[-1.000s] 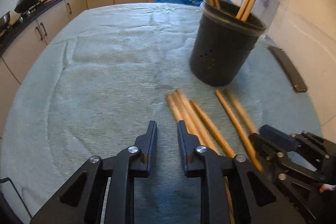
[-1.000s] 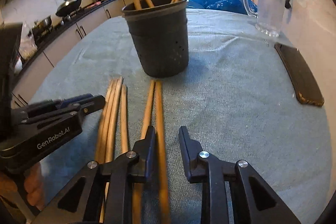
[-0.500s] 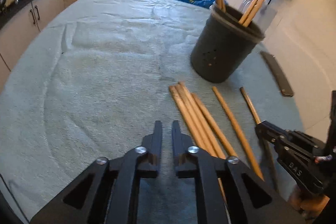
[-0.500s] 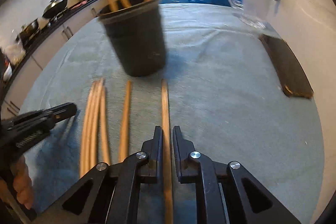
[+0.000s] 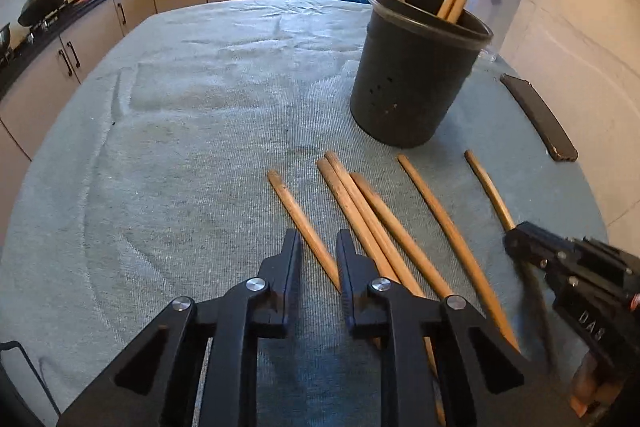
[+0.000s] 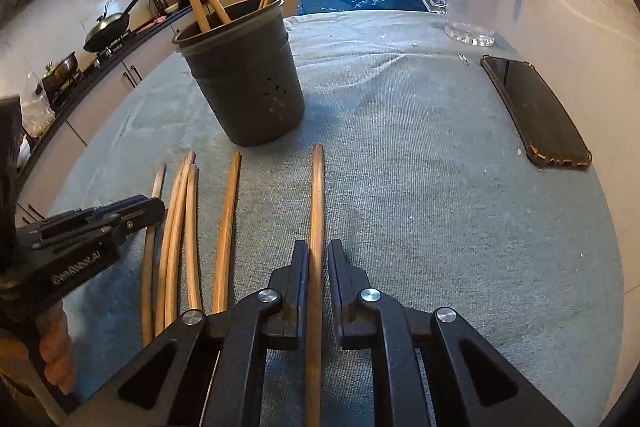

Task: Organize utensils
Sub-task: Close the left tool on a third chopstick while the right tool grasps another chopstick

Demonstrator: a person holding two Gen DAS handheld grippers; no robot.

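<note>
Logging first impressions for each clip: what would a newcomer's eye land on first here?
Probably the loose wooden chopsticks fanned across the grey-green towel in the foreground, with the dark utensil holder just behind them, already holding several sticks. Next, the right claw closed around the rightmost chopstick. A black phone lies near the towel's right edge.

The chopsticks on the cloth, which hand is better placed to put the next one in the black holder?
Right. The right gripper already has a chopstick between its nearly closed jaws, pointing toward the black holder. The left gripper holds nothing.
</note>
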